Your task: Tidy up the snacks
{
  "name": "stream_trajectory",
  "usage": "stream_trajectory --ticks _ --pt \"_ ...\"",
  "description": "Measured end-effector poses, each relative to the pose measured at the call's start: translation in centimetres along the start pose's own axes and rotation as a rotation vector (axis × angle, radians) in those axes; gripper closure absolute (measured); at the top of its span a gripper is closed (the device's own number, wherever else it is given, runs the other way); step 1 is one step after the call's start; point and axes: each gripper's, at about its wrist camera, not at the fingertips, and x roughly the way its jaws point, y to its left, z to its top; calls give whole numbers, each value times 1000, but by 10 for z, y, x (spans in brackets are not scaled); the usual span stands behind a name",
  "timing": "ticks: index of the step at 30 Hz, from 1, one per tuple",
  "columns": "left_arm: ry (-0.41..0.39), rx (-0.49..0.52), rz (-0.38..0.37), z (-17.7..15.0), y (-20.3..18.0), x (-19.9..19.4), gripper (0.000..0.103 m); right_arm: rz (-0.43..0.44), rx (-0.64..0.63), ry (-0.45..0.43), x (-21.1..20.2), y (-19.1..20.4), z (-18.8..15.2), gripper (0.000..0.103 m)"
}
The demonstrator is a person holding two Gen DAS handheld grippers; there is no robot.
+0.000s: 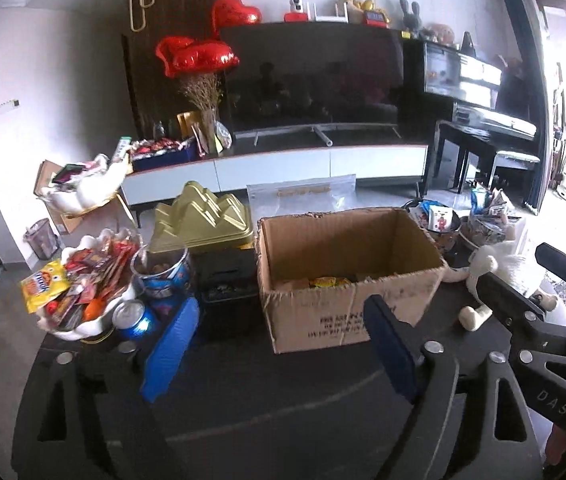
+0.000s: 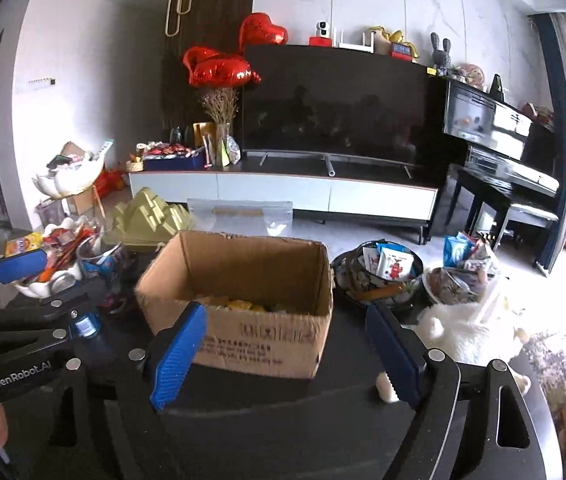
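Both my tools are empty with their jaws spread wide: the left tool (image 1: pixel 279 344) and the right tool (image 2: pixel 287 354) sit near the cardboard box (image 2: pixel 243 292), mid-desk (image 2: pixel 283 420). Yellow packets already lie inside it. More snack packets (image 1: pixel 79 284) heap in the white bowl (image 1: pixel 83 326) at far left. I judge them light, crinkly and slippery; pinch one by a flat sealed edge, gently, so the contents don't crush.
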Motion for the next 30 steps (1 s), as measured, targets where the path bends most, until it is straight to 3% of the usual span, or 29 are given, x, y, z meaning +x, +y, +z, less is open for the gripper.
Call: stream_trajectory --ticks 7,12,22,30 --pt "-46 21 -9 -29 -2 -57 5 7 13 -6 -53 0 -26 17" --pt "-98 19 28 -51 -3 -94 0 -2 33 -4 -86 -2 -48 14" --pt "-112 23 2 -86 -8 -134 0 -14 68 -10 -134 -3 -83 14" --pt "-130 26 11 -105 -9 -155 0 14 80 -10 -150 0 -98 14"
